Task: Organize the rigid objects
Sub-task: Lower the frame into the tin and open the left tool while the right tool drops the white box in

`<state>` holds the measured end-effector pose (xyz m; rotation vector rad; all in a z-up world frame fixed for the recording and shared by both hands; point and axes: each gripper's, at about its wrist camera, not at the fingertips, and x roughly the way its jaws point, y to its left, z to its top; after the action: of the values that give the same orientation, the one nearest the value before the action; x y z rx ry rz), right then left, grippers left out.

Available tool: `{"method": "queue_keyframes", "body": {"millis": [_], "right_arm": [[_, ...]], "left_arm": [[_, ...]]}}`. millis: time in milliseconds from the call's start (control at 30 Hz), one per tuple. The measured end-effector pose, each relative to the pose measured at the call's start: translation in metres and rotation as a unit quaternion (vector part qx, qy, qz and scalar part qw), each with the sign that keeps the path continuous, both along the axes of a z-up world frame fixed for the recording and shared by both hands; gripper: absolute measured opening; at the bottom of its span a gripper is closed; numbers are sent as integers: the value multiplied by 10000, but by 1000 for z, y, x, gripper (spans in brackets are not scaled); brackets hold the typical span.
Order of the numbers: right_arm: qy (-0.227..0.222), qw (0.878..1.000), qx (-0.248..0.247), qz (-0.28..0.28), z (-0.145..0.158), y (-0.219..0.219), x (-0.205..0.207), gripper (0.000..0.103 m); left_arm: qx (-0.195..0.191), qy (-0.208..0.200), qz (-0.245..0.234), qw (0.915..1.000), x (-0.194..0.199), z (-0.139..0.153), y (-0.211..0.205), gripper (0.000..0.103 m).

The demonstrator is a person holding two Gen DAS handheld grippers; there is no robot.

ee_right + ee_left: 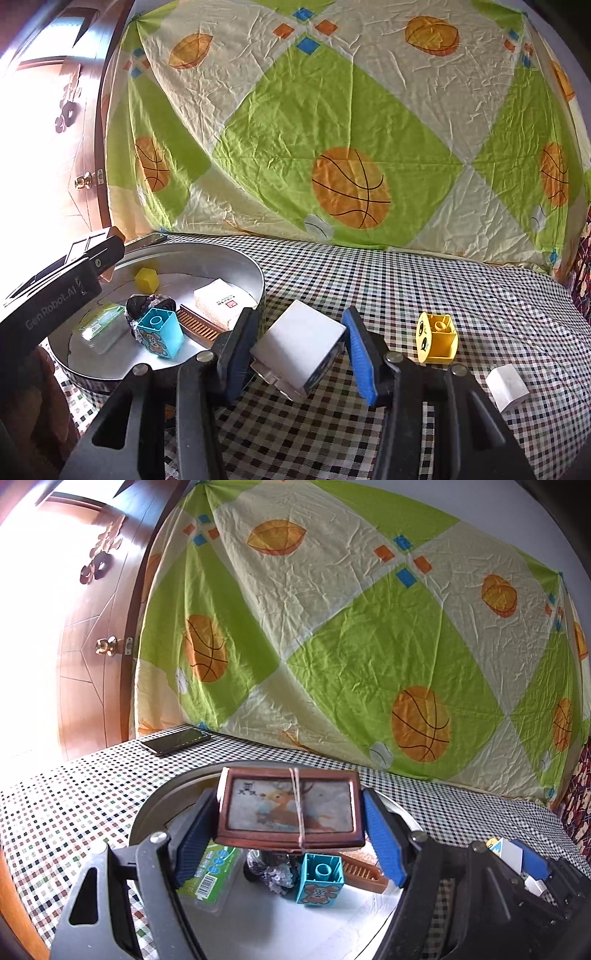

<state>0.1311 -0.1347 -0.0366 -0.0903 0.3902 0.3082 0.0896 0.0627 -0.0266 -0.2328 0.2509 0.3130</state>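
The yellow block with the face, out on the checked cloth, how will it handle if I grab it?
The yellow block looks like hollow, rigid plastic, so probably light and stiff. Its flat sides suggest it won't roll, though the smooth faces might slip. On the soft checked cloth a push may tip it.

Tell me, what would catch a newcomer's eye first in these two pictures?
Probably the big green and cream sheet printed with basketballs, hanging behind the checked table. Next, the left gripper holding a small wooden framed deer picture above a round metal tray of odds and ends, among them a turquoise toy block. The right gripper clamps a white block, beside a yellow block with a face.
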Motion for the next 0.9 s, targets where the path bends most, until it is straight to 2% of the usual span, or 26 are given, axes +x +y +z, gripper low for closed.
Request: {"method": "queue_keyframes", "body": {"millis": [167,900], "right_arm": [[0,10000,16,29,0,2,0,51],[-13,9998,-5,193,1,14,-1,51]], "left_arm": [[-48,58,12,10000,-1,-4,6,77],[263,-3,308,9992,-4,-1,15,77]]}}
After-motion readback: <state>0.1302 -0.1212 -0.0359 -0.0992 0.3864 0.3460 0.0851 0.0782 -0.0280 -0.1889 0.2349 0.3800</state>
